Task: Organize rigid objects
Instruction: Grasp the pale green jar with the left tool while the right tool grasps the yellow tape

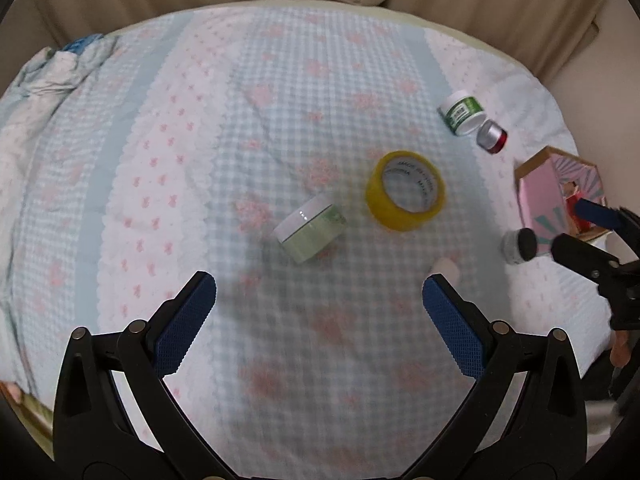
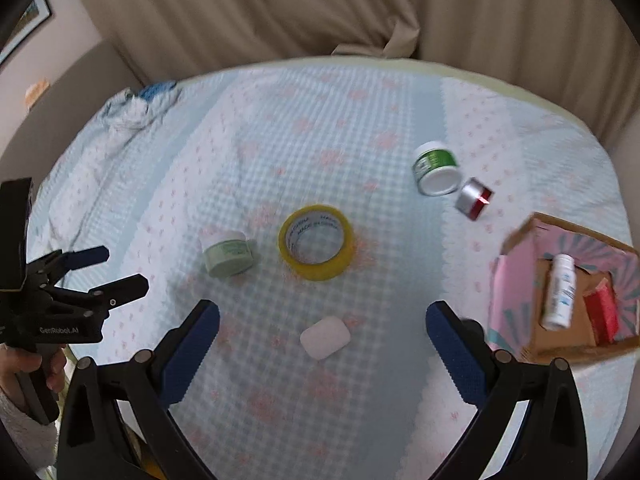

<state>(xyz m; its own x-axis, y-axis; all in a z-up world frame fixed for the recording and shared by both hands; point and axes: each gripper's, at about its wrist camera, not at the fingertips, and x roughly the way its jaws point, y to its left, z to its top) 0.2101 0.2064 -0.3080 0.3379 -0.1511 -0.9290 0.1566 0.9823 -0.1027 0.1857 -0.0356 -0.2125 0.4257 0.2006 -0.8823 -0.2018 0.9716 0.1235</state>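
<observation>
A yellow tape roll [image 1: 405, 196] [image 2: 316, 242] lies mid-bed. A pale green jar [image 1: 311, 229] [image 2: 229, 257] lies left of it. A green-labelled white jar [image 1: 463, 113] [image 2: 436, 173] and a small silver-red jar [image 1: 493, 136] [image 2: 474, 199] lie further back right. A white case [image 2: 324, 337] lies between my right fingers. A dark-capped jar [image 1: 520, 246] lies beside the pink box [image 1: 554, 196] [image 2: 516, 280], which holds a white bottle [image 2: 561, 292] and a red item [image 2: 604, 314]. My left gripper [image 1: 320, 312] [image 2: 118, 268] and right gripper [image 2: 322, 336] [image 1: 576, 228] are open and empty.
The bed [image 1: 200, 160] wears a blue-and-pink checked cover. Crumpled bedding [image 1: 48, 76] lies at the far left corner. Beige curtains [image 2: 320, 8] hang behind the bed. A framed picture [image 2: 24, 26] hangs on the left wall.
</observation>
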